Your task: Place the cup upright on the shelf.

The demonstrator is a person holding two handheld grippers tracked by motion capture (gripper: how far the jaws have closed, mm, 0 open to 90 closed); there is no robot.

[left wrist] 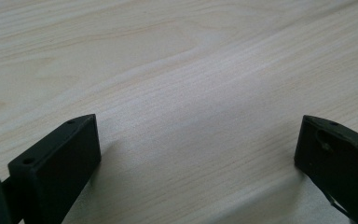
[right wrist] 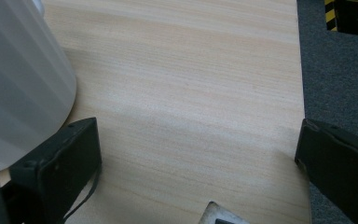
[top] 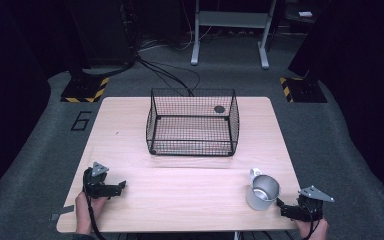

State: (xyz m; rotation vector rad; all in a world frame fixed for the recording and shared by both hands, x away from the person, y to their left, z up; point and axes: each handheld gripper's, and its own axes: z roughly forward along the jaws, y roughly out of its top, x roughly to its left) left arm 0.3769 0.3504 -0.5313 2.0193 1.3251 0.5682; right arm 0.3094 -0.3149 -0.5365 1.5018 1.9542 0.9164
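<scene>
From above, the metal cup [top: 263, 191] stands near the surface [top: 190, 175] front-right edge, just beside the right tool [top: 281, 206]; wide bare wood lies before the wire basket [top: 193, 128]. Left tool [left wrist: 198, 144] is spread over bare wood. Right tool [right wrist: 198, 144] (spread, holding nothing) sees the cup [right wrist: 18, 84] cut off.

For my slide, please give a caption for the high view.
Open grippers flank a metal cup before a wire basket.

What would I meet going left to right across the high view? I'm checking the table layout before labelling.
left gripper → wire basket → metal cup → right gripper
</scene>
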